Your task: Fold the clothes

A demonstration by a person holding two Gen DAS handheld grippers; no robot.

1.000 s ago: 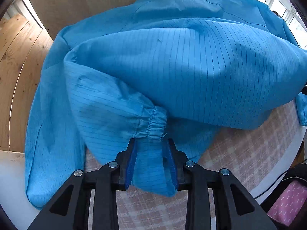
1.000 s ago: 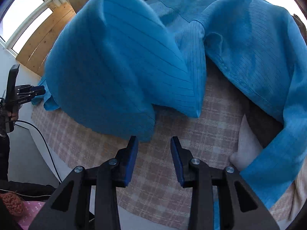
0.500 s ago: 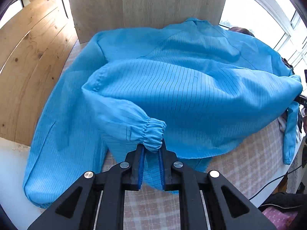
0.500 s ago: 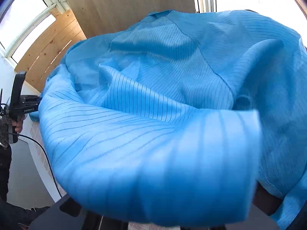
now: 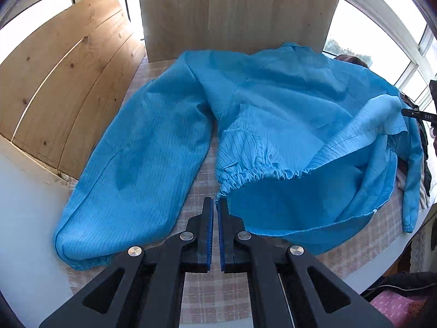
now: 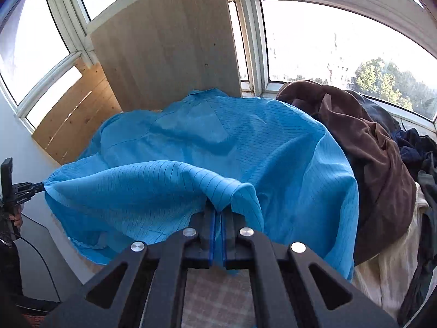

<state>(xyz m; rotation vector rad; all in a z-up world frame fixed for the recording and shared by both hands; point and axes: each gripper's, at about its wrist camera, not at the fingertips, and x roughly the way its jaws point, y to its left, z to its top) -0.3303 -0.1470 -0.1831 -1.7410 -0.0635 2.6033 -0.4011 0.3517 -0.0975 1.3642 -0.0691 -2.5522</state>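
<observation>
A blue pinstriped jacket (image 5: 273,104) lies on the checked tablecloth (image 5: 207,295), one sleeve (image 5: 136,169) flat at the left. My left gripper (image 5: 215,202) is shut on the gathered elastic hem (image 5: 254,175) at its near corner. From there the hem rises taut to the far right, where my right gripper (image 5: 418,113) holds its other end. In the right wrist view my right gripper (image 6: 218,213) is shut on a fold of the blue jacket (image 6: 245,142), which drapes over the fingertips. My left gripper (image 6: 35,187) pinches the far corner at the left.
A heap of brown and dark clothes (image 6: 368,142) lies at the right of the table. Wooden boards (image 5: 62,87) and a pale panel (image 5: 235,13) lean against the windows behind. A hand (image 6: 16,218) holds the left gripper. A pink item (image 5: 393,306) sits low right.
Both grippers have shut on the jacket's hem and risen. The hem is now lifted and stretched between them, and the left sleeve shows flat on the cloth.
</observation>
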